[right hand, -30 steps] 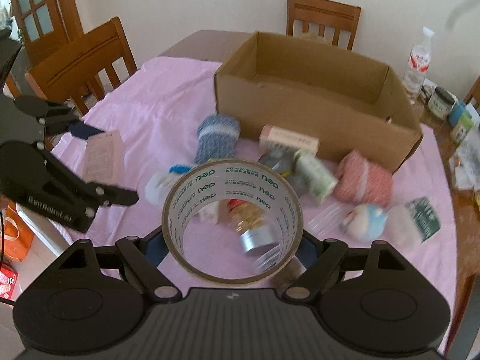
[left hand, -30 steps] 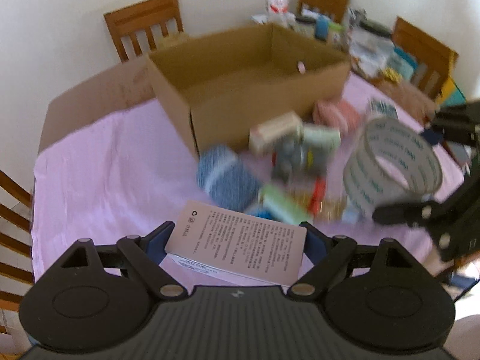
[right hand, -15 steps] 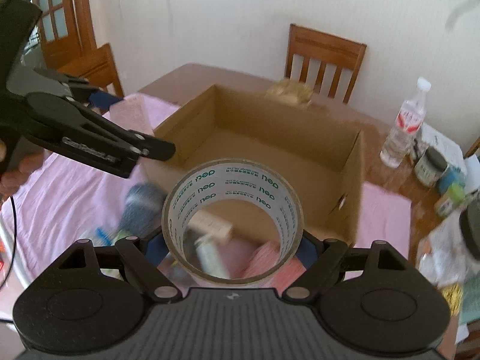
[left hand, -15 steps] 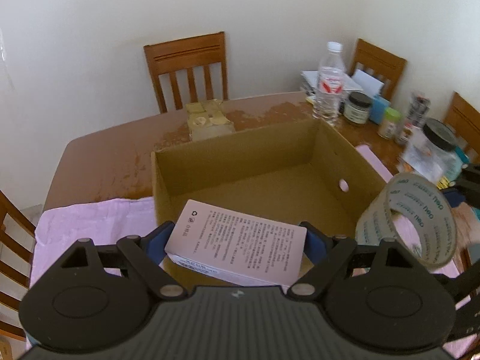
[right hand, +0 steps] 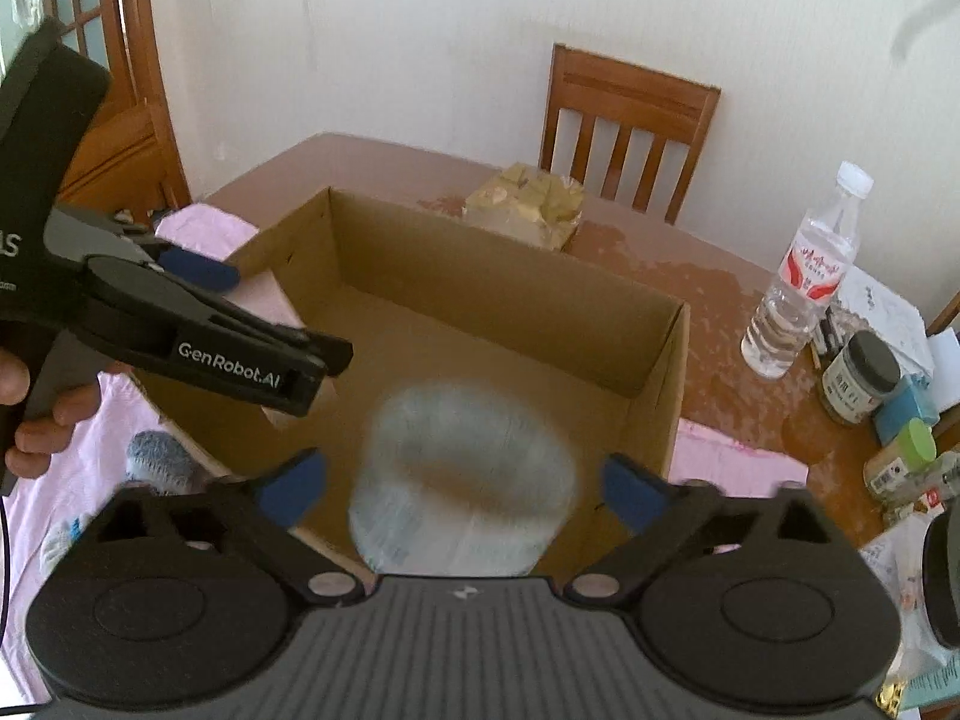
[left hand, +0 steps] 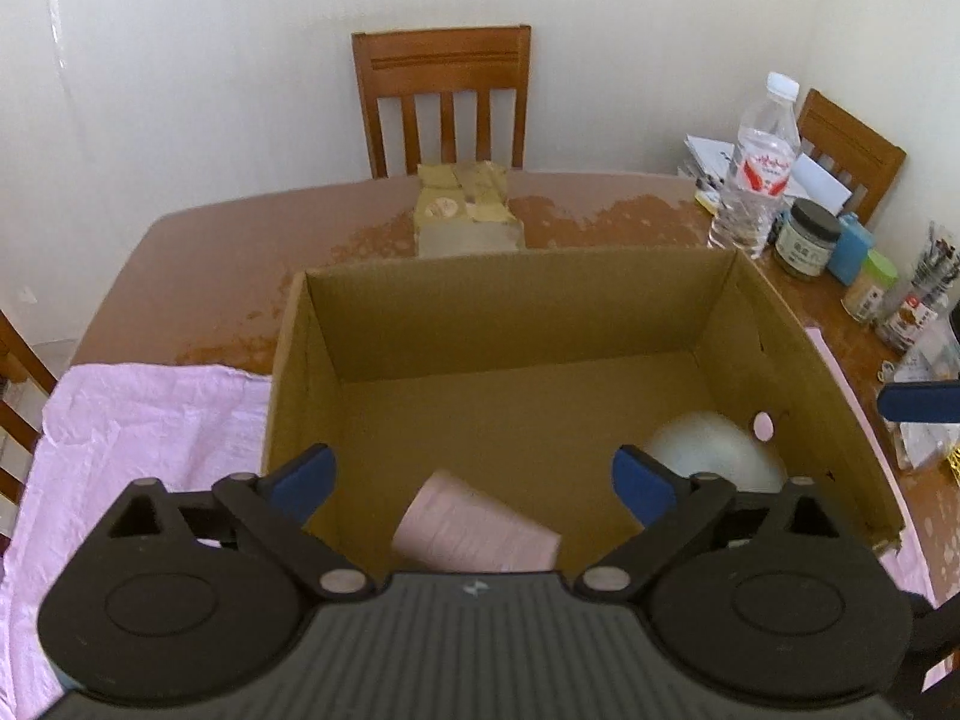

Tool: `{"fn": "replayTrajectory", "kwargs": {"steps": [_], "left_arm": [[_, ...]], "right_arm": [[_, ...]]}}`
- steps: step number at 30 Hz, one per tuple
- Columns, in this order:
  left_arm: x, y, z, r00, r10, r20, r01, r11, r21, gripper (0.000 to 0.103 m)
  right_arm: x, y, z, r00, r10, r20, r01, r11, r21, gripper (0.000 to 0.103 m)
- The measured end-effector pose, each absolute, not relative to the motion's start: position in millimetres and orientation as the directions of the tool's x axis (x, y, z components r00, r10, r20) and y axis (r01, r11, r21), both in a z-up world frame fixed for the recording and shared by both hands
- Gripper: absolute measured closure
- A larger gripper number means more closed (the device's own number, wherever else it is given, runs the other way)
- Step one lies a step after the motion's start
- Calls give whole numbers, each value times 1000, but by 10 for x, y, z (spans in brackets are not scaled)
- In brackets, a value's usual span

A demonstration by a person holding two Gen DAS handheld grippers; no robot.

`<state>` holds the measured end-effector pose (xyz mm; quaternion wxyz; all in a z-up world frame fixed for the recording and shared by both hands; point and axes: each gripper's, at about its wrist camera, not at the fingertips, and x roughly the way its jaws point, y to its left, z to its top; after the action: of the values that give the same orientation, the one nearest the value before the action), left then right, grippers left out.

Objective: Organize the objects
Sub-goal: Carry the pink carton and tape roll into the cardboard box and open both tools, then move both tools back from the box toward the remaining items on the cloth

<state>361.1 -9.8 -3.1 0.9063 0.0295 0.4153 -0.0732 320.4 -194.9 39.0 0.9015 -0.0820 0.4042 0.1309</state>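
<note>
Brown tabletop (left hand: 210, 252) carries an open carton (left hand: 600, 282). Nearest, the left gripper (left hand: 474, 477) has just spread its jaws, a pink packet (left hand: 474, 531) loose between them; the right gripper (right hand: 462, 483) has likewise just opened, blurred tape (right hand: 462, 480) free inside. Beyond stand a bottle (left hand: 756, 174) and chair (left hand: 441, 96).

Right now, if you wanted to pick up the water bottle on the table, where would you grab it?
Probably around the middle of the bottle, at the red label. It stands upright, its body is round, and the label band looks even all the way round. I would come in level from the box side, where the bare table leaves room. Jars crowd its other side.
</note>
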Motion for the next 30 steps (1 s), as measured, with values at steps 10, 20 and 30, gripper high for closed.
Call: {"fn": "replayTrajectory", "kwargs": {"steps": [10, 20, 30], "left_arm": [[3316, -4, 203, 691, -75, -719, 136, 990, 27, 1], [2796, 237, 130, 680, -88, -728, 147, 989, 18, 1], [2230, 462, -137, 667, -77, -741, 144, 989, 26, 1]], "right_arm": [[3055, -2026, 466, 657, 179, -732, -302, 953, -38, 0], [2570, -1885, 432, 659, 143, -738, -256, 966, -41, 0], [1995, -1693, 188, 635, 102, -766, -184, 983, -21, 0]]}}
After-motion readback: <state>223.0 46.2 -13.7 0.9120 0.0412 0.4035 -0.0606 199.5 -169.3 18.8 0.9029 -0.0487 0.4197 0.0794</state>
